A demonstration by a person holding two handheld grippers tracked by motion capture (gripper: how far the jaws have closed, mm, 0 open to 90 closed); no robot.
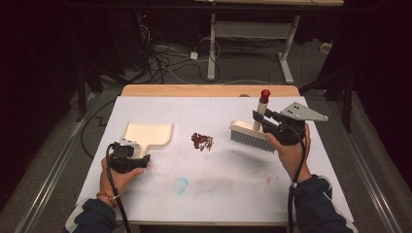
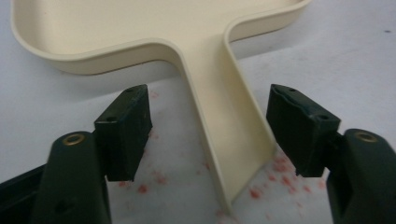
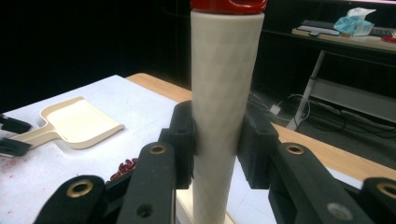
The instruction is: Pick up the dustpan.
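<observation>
A cream dustpan [image 1: 148, 133] lies flat at the table's left, its handle pointing toward the person. My left gripper [image 1: 138, 153] is low over the table with its jaws either side of that handle [image 2: 229, 126]. The black pads [image 2: 123, 130] stand a little off the handle's edges, so the gripper is open. At the right, my right gripper [image 1: 265, 121] is shut on the upright white handle [image 3: 224, 70] of a red-capped brush [image 1: 250, 136], whose bristles rest on the table. A small pile of red beans [image 1: 201, 141] lies between pan and brush.
The white table cover [image 1: 218, 179] carries faint red smears near the left gripper and a pale blue stain [image 1: 180, 184] toward the front. A wooden edge [image 1: 209, 90] runs along the back. Beyond it are desk legs and cables on the floor.
</observation>
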